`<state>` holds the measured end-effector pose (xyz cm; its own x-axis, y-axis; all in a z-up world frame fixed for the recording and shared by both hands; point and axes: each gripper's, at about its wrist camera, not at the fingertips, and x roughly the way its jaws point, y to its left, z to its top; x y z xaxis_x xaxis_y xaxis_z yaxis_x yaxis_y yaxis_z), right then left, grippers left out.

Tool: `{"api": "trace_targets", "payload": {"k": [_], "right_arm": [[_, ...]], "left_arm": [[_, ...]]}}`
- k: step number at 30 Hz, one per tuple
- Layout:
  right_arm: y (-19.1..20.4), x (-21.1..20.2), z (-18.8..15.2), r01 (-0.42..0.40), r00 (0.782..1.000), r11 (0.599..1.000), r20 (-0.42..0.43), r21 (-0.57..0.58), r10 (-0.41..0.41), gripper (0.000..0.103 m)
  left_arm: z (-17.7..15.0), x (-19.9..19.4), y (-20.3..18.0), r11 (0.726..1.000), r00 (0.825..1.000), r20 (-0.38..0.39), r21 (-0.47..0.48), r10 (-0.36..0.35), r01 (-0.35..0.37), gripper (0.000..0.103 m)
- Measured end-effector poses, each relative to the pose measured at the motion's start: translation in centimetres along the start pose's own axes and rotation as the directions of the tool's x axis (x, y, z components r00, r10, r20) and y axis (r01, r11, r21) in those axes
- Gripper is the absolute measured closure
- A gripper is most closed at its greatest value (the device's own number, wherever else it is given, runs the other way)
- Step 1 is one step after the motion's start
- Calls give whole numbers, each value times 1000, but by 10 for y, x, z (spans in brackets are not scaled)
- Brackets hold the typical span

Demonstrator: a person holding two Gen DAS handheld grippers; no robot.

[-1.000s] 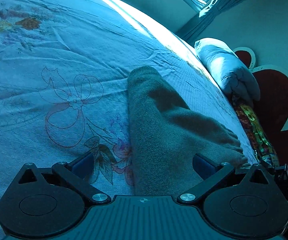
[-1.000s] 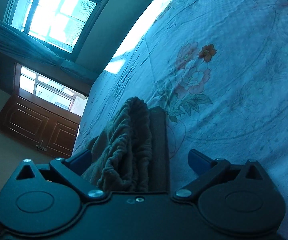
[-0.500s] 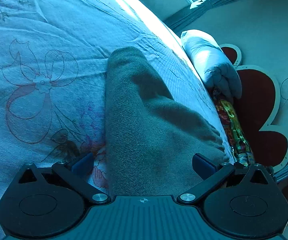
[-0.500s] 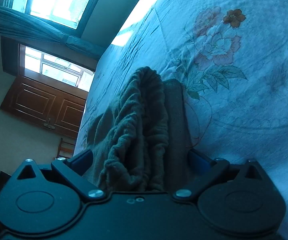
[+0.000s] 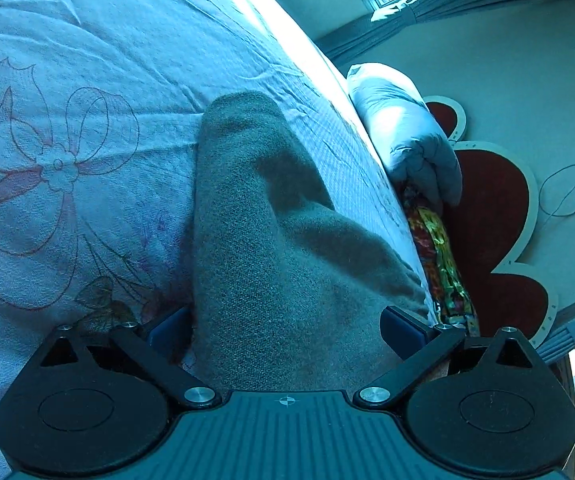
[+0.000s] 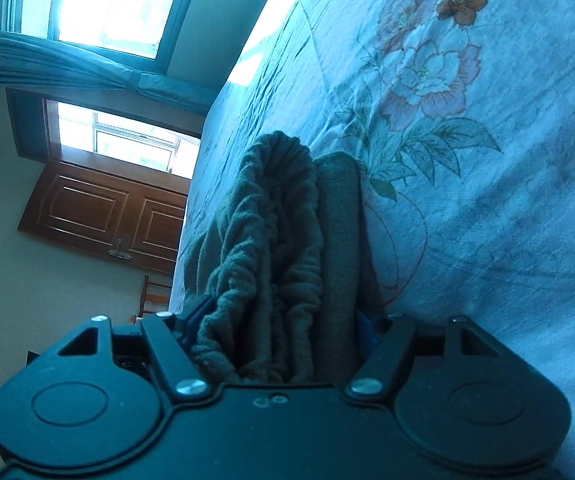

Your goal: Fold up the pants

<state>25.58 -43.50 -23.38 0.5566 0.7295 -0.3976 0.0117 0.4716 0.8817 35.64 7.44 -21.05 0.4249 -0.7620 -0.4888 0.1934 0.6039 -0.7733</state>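
Grey-green fleece pants [image 5: 271,216] lie folded lengthwise on a flowered bedsheet [image 5: 87,60]. In the left wrist view the leg end runs between the fingers of my left gripper [image 5: 285,332], whose jaws stand wide and open, the blue pads beside the cloth's edges. In the right wrist view the gathered elastic waistband of the pants [image 6: 271,232] fills the gap of my right gripper [image 6: 285,324]. Its jaws are closing, and the pads press the bunched cloth from both sides.
A pale blue pillow [image 5: 403,132] and a colourful cloth roll [image 5: 439,256] lie at the bed's edge against a red headboard [image 5: 495,220]. Beyond the bed are a wooden door [image 6: 103,216], a window [image 6: 103,0] and a chair [image 6: 153,296].
Both grippers have sunk and moved forward over the pants. The right gripper's jaws have narrowed from wide apart onto the waistband. The left jaws stay wide.
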Motion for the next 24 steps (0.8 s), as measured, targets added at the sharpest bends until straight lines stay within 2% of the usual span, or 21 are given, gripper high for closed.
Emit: {"api": "trace_targets", "payload": {"k": [4,6,8,9,10,11,14,16,20,24], "right_arm": [[1,9,4,20,1000,1000,-12,-5,-21,38],[4,12,5,34,999,999,-19,-8,-35,38],[11,12,3,61,998,997,-26,-37,-62,43],[14,9,2,69,997,996,-28,-56,-70,50],[17,7,-1,72,997,995,-29,-74,-74,54],[19,4,-3,69,997,994,-25,-79,-71,55],[28,-4,-9,59,998,994,-5,-88,-59,56],[43,-8,-13,44,999,992,4,-119,-44,59],[78,-7,-3,32,999,980,-19,-197,-36,60],[108,6,19,1,999,971,-40,-238,-10,60]], "left_arm": [[0,9,-7,1000,1000,-4,26,5,-5,4],[-3,13,-16,995,999,-17,91,41,-40,10],[-6,15,-22,990,997,-18,125,73,-71,23],[-6,14,-21,991,997,-10,110,78,-76,29],[-7,12,-16,996,998,1,63,60,-60,49],[-8,10,-11,999,999,11,21,31,-31,60],[-22,4,2,997,995,87,-49,-48,52,69],[-27,0,6,990,986,136,-97,-93,107,75],[-24,-13,-3,976,961,211,-91,-177,199,76],[-1,-27,-14,975,947,251,-47,-199,217,76]]}}
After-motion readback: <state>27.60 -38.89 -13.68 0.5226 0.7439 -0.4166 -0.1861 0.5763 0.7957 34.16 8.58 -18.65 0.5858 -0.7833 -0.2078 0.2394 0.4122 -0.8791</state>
